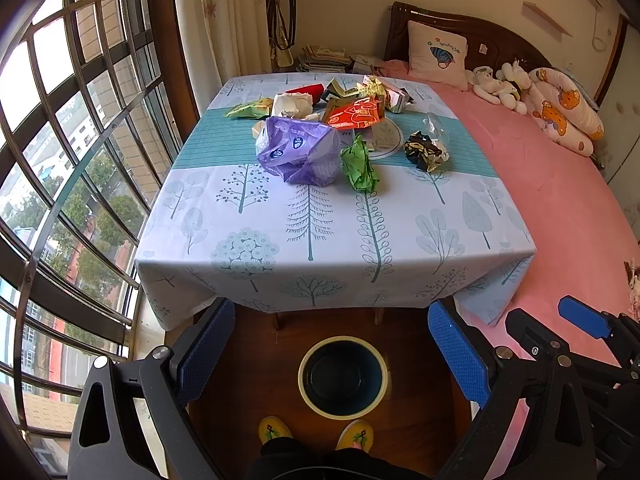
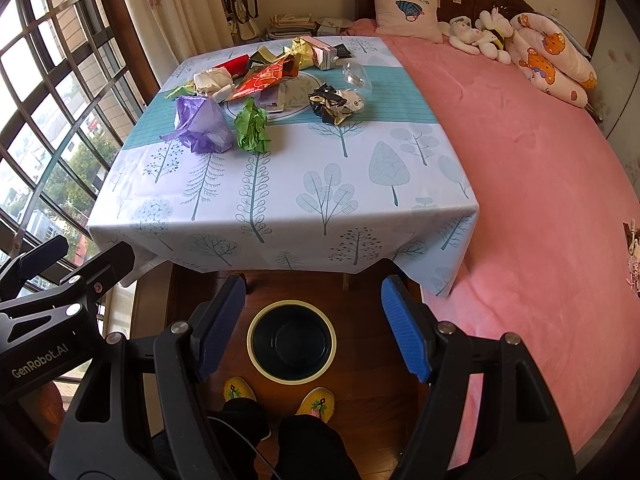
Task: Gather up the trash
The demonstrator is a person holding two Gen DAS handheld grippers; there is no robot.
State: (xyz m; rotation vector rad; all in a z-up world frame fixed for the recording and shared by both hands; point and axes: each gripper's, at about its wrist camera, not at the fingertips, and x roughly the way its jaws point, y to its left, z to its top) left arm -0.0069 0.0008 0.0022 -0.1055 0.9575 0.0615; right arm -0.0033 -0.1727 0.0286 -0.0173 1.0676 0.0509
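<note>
Both tongs stand wide and carry nothing: the left gripper (image 1: 332, 354) and the right gripper (image 2: 314, 326) each hang with their blue pads spread well apart, tilted downward in front of the table, so that each frames the bin (image 2: 291, 340) on the wooden floor between its fingers. The bin sits just beside the table's near edge, close to the person's yellow slippers (image 2: 239, 389), probably so that anything picked off the top can be dropped with a short swing. It looks empty, which suggests collecting has not yet begun. The trash lies on the tablecloth (image 1: 400, 236), gathered toward the middle and far side: a crumpled purple bag (image 1: 298, 152) and a green wad (image 1: 359, 165) nearest the person, a black-and-gold wrapper (image 1: 426, 151) to the right, and behind them an orange packet (image 1: 354, 114), white paper (image 1: 291, 105) and further wrappers. The near half of the cloth is bare, so a forward reach is needed; the purple bag and green wad seem the easiest first picks.
</note>
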